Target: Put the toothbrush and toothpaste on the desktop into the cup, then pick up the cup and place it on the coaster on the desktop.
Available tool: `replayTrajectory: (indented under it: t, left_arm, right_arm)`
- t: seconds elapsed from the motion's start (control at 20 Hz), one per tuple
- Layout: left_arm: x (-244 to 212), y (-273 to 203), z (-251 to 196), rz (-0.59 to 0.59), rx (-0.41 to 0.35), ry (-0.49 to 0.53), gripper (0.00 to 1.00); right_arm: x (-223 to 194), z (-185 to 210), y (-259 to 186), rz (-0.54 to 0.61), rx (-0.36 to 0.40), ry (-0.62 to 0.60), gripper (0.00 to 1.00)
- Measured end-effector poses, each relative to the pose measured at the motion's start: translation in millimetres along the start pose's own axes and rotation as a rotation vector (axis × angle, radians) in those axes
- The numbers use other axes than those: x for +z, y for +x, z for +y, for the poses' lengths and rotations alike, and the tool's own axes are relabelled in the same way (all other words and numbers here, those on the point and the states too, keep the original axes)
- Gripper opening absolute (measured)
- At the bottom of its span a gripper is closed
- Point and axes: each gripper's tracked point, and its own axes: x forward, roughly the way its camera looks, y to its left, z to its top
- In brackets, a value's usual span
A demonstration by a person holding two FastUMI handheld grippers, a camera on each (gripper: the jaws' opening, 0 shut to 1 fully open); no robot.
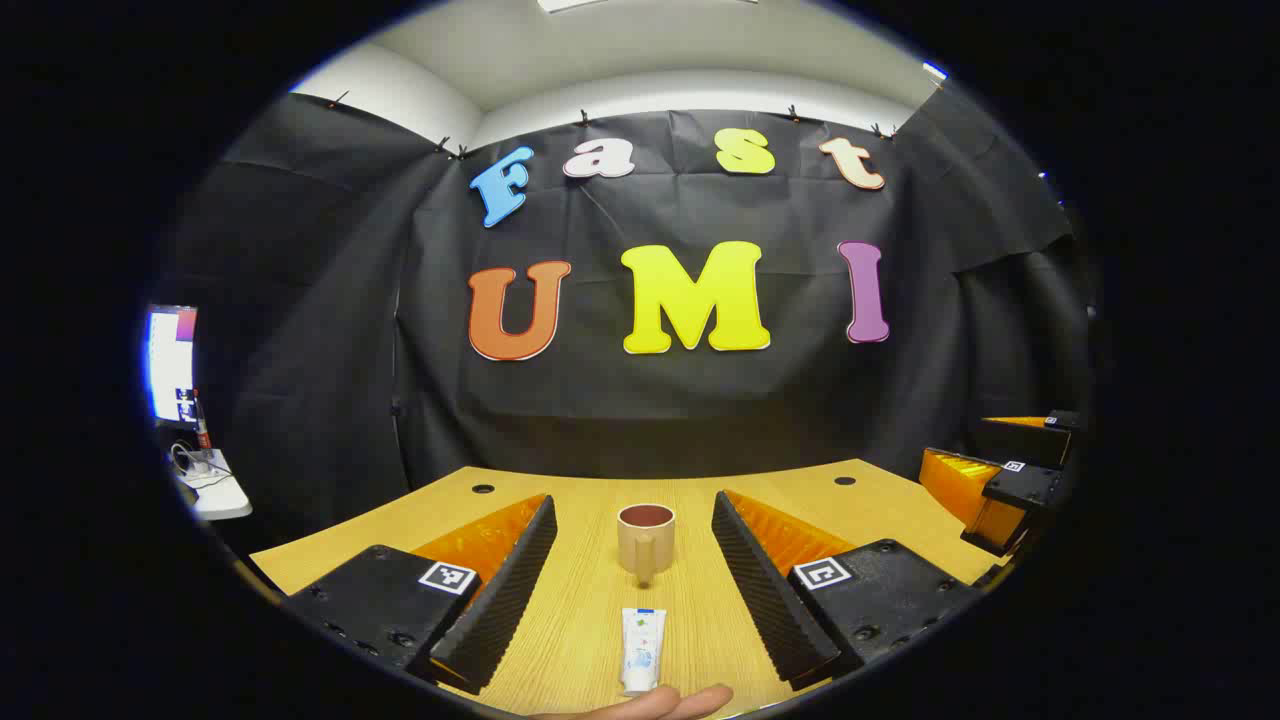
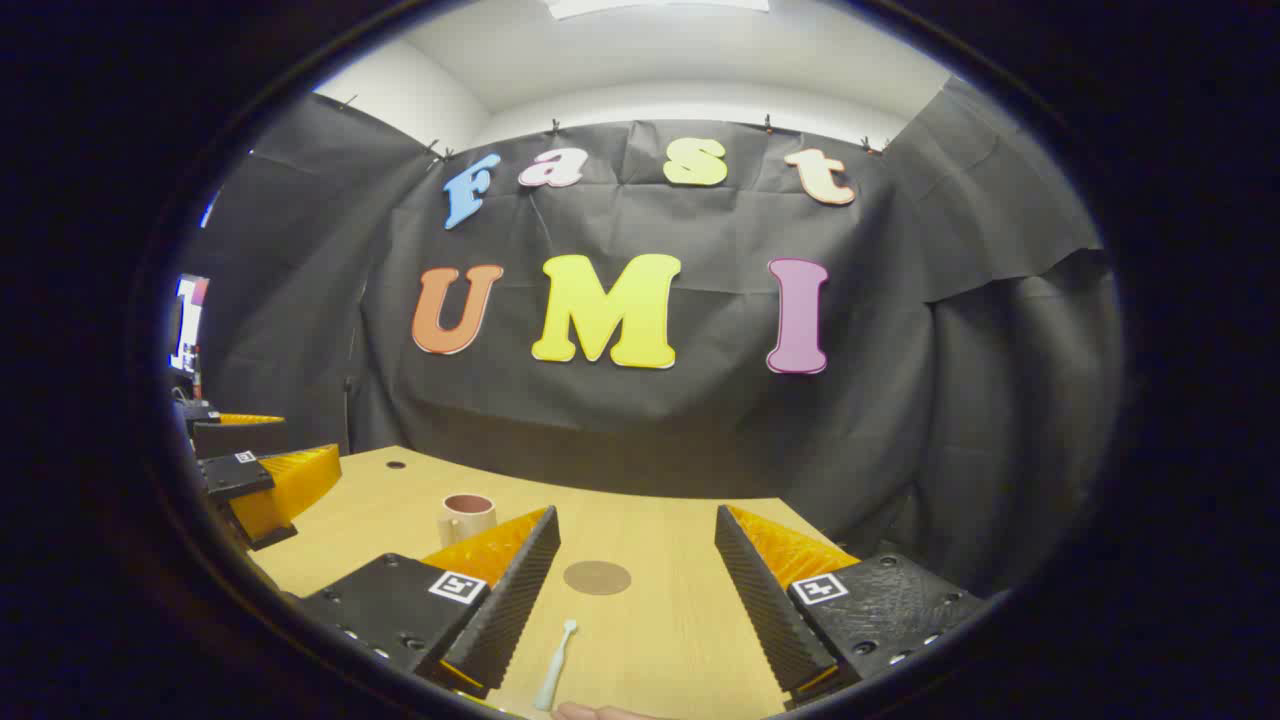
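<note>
Two open grippers, toothpaste label illegible.

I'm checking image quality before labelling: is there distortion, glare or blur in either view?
Left gripper view: fisheye bends the desktop edge; cup and toothpaste are sharp; the screen is blown out. Right gripper view: same bending; toothbrush and coaster are sharp, evenly lit.

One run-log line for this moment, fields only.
phase: start | left gripper: open | right gripper: open | toothpaste, toothbrush: on desktop | cup: empty | coaster: bare
</note>
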Motion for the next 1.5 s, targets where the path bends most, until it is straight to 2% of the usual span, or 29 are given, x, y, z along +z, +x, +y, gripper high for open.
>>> replayTrajectory:
  t: [0.35,0.55,0.75,0.9,1.15,1.5]
  left_arm:
    - [1.0,-0.2,3.1,-0.004,0.015,-0.016,0.99]
    - [-5.9,-1.1,-3.3,0.023,-0.007,-0.030,0.99]
    - [-5.0,-1.0,-3.8,0.021,-0.015,-0.023,0.99]
    - [-12.1,2.6,-5.8,0.039,-0.024,-0.025,0.99]
    - [-46.5,6.9,-22.8,0.150,-0.086,-0.067,0.99]
    - [-115.8,-2.1,-25.9,0.369,-0.122,-0.015,1.00]
  right_arm:
    - [5.0,-7.3,-1.6,-0.012,-0.024,0.006,0.95]
    - [3.8,-5.5,0.2,-0.009,-0.018,-0.006,0.96]
    - [4.6,-22.8,4.1,-0.015,-0.064,-0.012,0.95]
    - [2.1,-25.3,7.3,-0.005,-0.069,0.003,0.93]
    - [-9.3,-27.1,9.0,0.027,-0.067,-0.009,0.96]
    - [-29.4,-25.5,8.4,0.069,-0.060,-0.044,0.95]
